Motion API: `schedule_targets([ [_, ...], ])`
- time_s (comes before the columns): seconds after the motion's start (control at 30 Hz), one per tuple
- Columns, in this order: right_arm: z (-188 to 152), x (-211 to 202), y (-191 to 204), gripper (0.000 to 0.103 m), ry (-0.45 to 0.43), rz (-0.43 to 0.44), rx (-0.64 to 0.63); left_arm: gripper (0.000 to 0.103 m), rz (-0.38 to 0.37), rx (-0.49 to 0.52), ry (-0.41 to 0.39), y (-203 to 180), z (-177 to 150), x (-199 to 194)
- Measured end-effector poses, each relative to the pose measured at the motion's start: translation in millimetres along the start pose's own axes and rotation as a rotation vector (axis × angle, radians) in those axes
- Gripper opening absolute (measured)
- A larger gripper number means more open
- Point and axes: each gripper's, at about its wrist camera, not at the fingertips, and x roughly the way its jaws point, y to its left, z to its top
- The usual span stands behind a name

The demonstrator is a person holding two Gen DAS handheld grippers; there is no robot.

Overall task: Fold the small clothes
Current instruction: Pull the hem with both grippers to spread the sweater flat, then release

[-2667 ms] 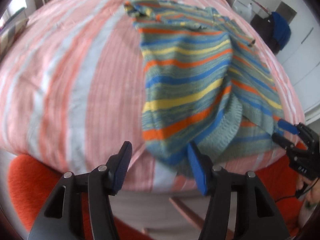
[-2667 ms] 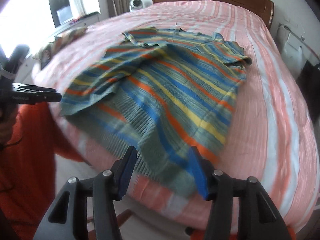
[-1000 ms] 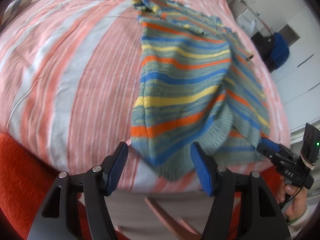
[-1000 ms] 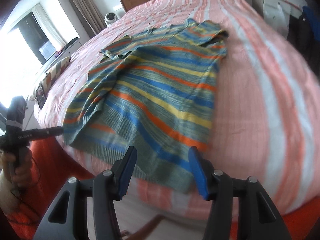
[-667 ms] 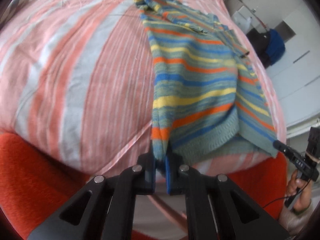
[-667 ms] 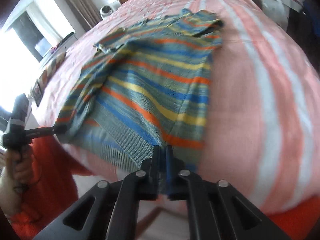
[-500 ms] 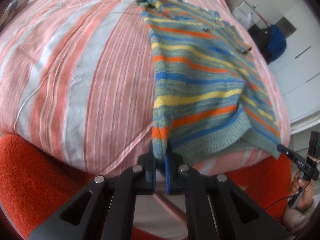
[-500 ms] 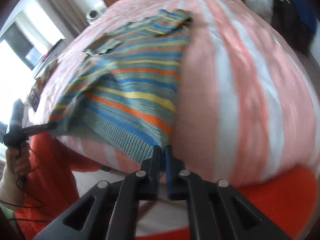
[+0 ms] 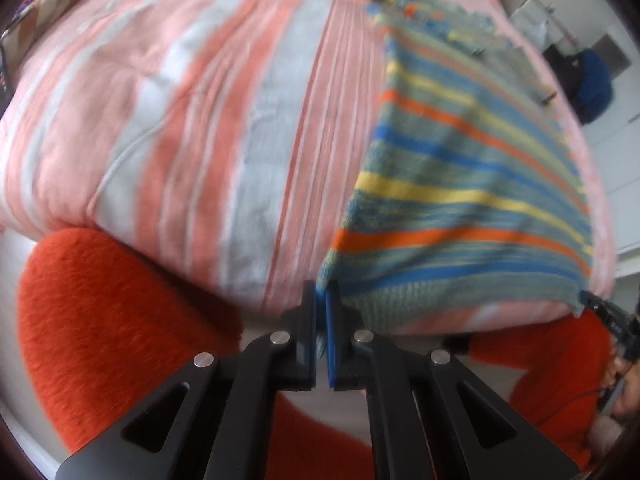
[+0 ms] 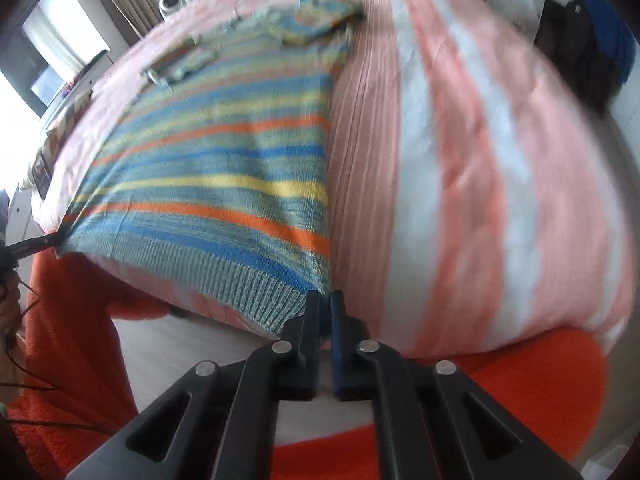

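The striped sweater (image 9: 460, 184) is lying spread flat on the pink-striped bedspread (image 9: 200, 120), its ribbed hem (image 10: 240, 280) hanging just over the near edge of the bed, its collar end toward the far side. Both lower corners are being pinched. The left gripper (image 9: 320, 304) is sitting fully closed on the hem corner in its own view, a sliver of knit showing between the blue pads. The right gripper (image 10: 325, 304) is likewise clamped tight on the opposite hem corner, and each tool is showing up as a dark tip at the far corner in the other camera. The hem is running taut between them.

Risks from here, as I judge them: each grip is taking only the very tip of a corner, so a quick lift or an uneven pull could be slipping the knit out of one pair of pads, letting that side drop and skewing the fold. Pulling the two corners too hard apart could be stretching the ribbing. Lifting may also be dragging the loose sleeves (image 10: 180, 64) near the collar out of place, and the bedspread could be bunching underneath.

As for writing, none is readable; both views are blurring, so a small label on the sweater or on the things by the window may be going unseen.
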Motion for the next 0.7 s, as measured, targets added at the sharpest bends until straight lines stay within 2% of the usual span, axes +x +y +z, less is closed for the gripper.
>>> schedule_targets([
  [0.17,0,25,-5,0.004,-0.011,-0.001,0.063,0.001,0.096,0.042,-0.021,-21,8,16],
  [0.3,-1,24,-5,0.004,-0.018,0.0,0.065,0.002,0.117,0.05,-0.028,-27,9,22],
  [0.43,-3,20,-8,0.005,-0.024,0.022,0.097,0.01,0.126,0.05,-0.033,-29,6,18],
  [0.5,-4,16,-9,0.012,-0.022,0.034,0.11,0.027,0.125,0.041,-0.043,-22,-2,5],
  [0.53,-6,12,-10,0.015,-0.023,0.03,0.112,0.042,0.129,0.038,-0.059,-19,-5,-2],
  [0.57,-6,9,-9,0.026,-0.027,0.024,0.115,0.053,0.133,0.034,-0.086,-17,-8,-10],
  [0.6,-8,4,-11,0.039,-0.037,0.015,0.121,0.057,0.136,0.027,-0.126,-16,-10,-21],
  [0.67,-12,-9,-15,0.054,-0.07,-0.03,0.127,0.061,0.126,0.009,-0.196,-13,-11,-39],
  [0.7,-14,-17,-18,0.055,-0.102,-0.074,0.131,0.063,0.122,-0.003,-0.231,-13,-11,-48],
])
